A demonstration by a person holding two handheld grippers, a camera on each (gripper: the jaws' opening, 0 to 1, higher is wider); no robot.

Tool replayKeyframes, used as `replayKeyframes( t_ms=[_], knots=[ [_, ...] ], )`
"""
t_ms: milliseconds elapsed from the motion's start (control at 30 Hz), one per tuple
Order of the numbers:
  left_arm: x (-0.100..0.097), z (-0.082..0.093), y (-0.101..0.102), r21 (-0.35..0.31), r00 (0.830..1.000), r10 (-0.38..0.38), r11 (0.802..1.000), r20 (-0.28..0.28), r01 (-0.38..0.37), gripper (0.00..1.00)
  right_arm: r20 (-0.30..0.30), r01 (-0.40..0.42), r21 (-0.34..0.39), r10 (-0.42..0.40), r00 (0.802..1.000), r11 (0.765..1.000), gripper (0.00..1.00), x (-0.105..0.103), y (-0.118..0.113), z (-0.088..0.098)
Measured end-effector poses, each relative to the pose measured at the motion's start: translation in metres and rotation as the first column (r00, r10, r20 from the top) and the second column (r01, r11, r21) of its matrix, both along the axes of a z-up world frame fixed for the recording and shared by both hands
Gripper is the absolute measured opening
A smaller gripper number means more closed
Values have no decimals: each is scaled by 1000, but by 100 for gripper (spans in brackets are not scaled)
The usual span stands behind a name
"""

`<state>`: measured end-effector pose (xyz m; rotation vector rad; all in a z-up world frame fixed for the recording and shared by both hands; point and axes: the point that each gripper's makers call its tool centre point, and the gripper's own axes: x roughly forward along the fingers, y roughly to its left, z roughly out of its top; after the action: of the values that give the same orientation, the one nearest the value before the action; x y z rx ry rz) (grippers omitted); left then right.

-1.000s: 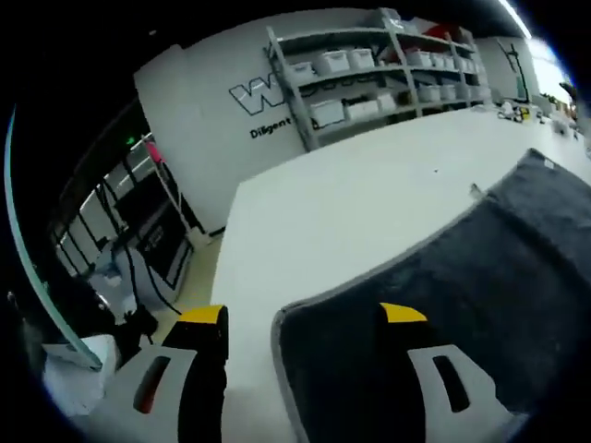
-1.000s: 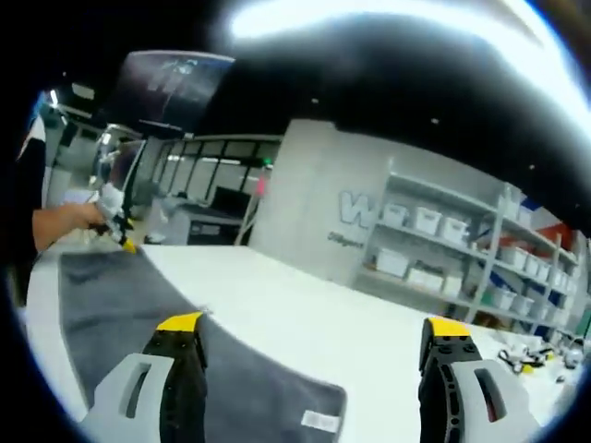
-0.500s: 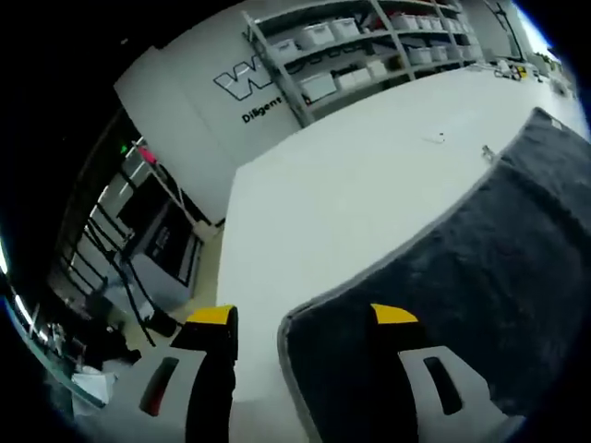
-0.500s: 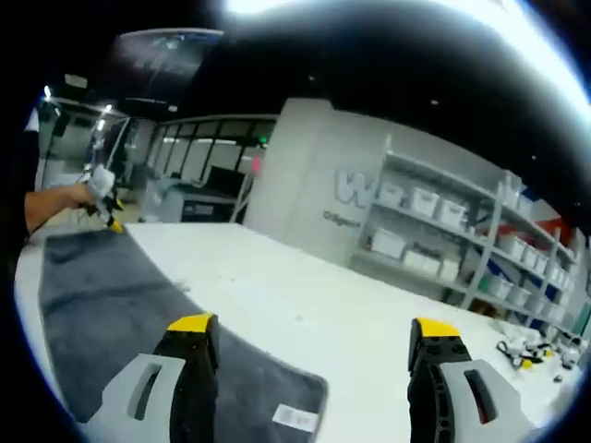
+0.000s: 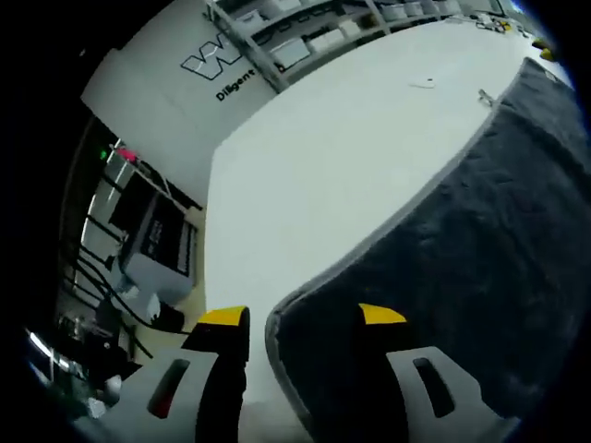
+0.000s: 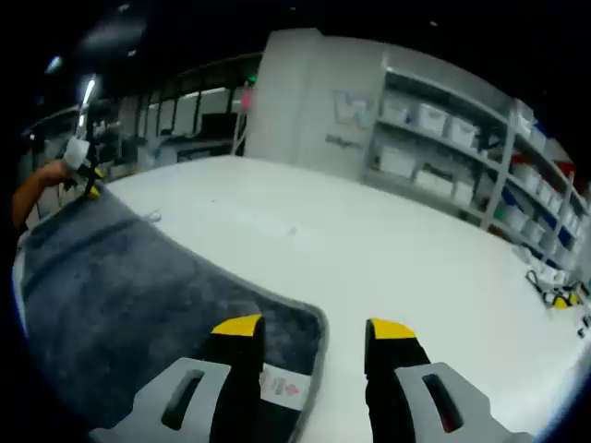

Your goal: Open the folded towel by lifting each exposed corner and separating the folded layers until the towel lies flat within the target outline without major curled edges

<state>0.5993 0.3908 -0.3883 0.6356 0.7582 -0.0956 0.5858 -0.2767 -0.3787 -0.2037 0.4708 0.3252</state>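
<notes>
A dark grey towel (image 5: 462, 249) lies spread on a white table (image 5: 323, 157). In the left gripper view its near corner (image 5: 277, 325) sits between the yellow-tipped jaws of my left gripper (image 5: 300, 317), which is open. In the right gripper view the towel (image 6: 120, 295) runs off to the left, and its corner (image 6: 312, 325) with a white label (image 6: 282, 383) lies between the jaws of my right gripper (image 6: 315, 327), open but narrowed. The left gripper (image 6: 85, 175), held by a hand (image 6: 37, 189), shows at the towel's far end.
The table (image 6: 388, 249) stretches bare beyond the towel. Shelves with white bins (image 6: 462, 138) stand along the back wall. Small yellow and white items (image 6: 554, 295) lie near the table's right edge. Machines and cables (image 5: 148, 258) stand on the floor past the table's left edge.
Both views have tipped down toward the table. The right jaws have drawn much closer together around the labelled corner; the left jaws have narrowed slightly around their corner.
</notes>
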Motion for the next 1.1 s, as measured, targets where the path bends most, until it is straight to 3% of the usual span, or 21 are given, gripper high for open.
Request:
replayKeyframes(
  t_ms=[100,167,233,333,367,433,500,533,600,800,1100],
  knots=[
    [-2,-2,0,-96,999,41,994,-11,-42,35,-11,15,20,-15,1000,1000,33,6,-4,-6],
    [-1,-1,6,-80,999,50,995,-8,-50,33,-20,15,29,-14,1000,999,33,7,-3,-10],
    [0,-2,6,-123,998,65,990,-16,-67,31,-40,25,53,-23,999,998,31,8,-1,-15],
    [5,-3,17,-113,997,77,991,-12,-77,28,-56,25,71,-21,998,997,25,10,2,-20],
    [18,-2,26,-128,997,80,988,-13,-81,25,-65,25,73,-21,998,997,23,9,3,-23],
    [19,-5,25,-168,996,83,982,-30,-87,14,-87,21,65,-16,996,998,12,7,5,-28],
    [18,-7,22,-197,996,79,977,-38,-85,2,-116,6,11,-5,993,1000,6,3,4,-36],
    [18,-7,21,-194,996,78,977,-37,-84,2,-116,18,-20,-20,993,1000,6,4,-1,-39],
    [17,-7,20,-167,997,65,983,-38,-71,2,-113,7,16,-5,994,1000,0,3,1,-36],
    [13,-4,12,-193,998,65,979,-15,-66,1,-113,21,1,-21,993,1000,0,2,-11,-36],
    [4,-1,-12,-223,1000,13,975,-24,-18,1,-109,17,-108,-29,994,994,0,2,-34,-35]
  ],
)
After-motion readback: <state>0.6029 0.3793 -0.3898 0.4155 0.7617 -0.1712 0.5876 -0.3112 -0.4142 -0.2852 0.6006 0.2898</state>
